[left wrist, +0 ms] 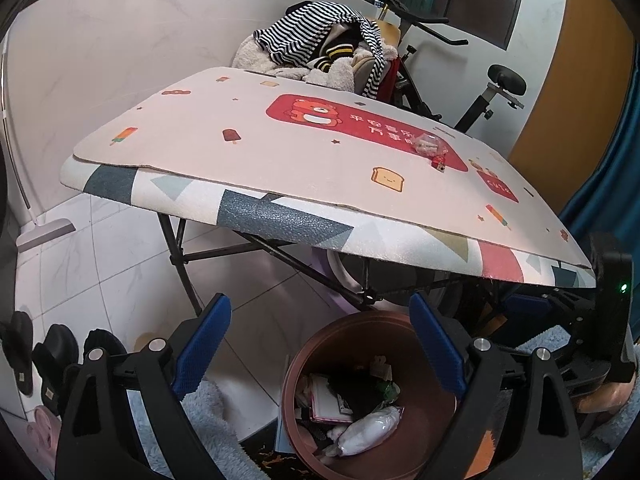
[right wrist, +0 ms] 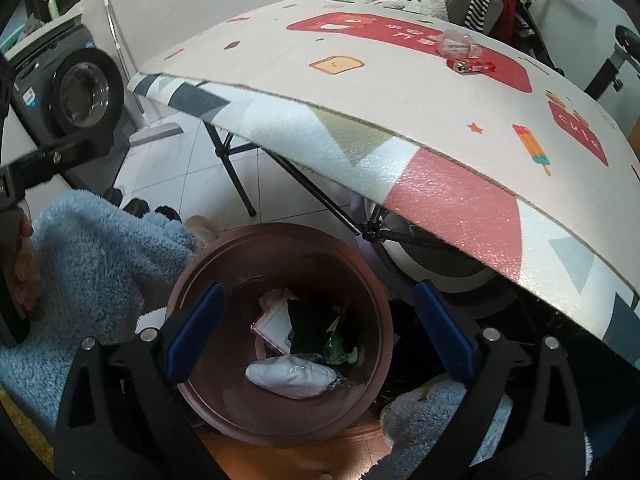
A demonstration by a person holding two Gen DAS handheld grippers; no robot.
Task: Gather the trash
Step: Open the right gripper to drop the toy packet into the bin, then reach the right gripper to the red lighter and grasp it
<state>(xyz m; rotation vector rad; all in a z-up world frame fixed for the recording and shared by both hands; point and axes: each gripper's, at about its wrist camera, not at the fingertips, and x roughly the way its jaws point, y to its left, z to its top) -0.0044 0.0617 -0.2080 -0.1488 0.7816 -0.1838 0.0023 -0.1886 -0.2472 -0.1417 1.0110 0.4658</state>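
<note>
A brown round bin (left wrist: 360, 317) (right wrist: 280, 233) stands on the floor under the table's near edge, holding paper, a dark wrapper and a white plastic-wrapped bundle (left wrist: 370, 428) (right wrist: 292, 374). My right gripper (right wrist: 320, 288) hangs over the bin's mouth, open wide with nothing between its blue pads. My left gripper (left wrist: 320, 304) is also open and empty, just left of the bin. On the patterned table (left wrist: 280, 184) (right wrist: 400, 100) lie a crumpled clear wrapper (left wrist: 428, 145) (right wrist: 456, 42) and a small red item (left wrist: 439, 162) (right wrist: 470, 66).
A heap of clothes (left wrist: 320, 52) sits behind the table, beside an exercise bike (left wrist: 492, 92). A washing machine (right wrist: 80, 88) stands at the left. Dark slippers (left wrist: 52, 352) lie on the tiled floor. A person's blue fleecy sleeve (right wrist: 92, 248) is near the bin.
</note>
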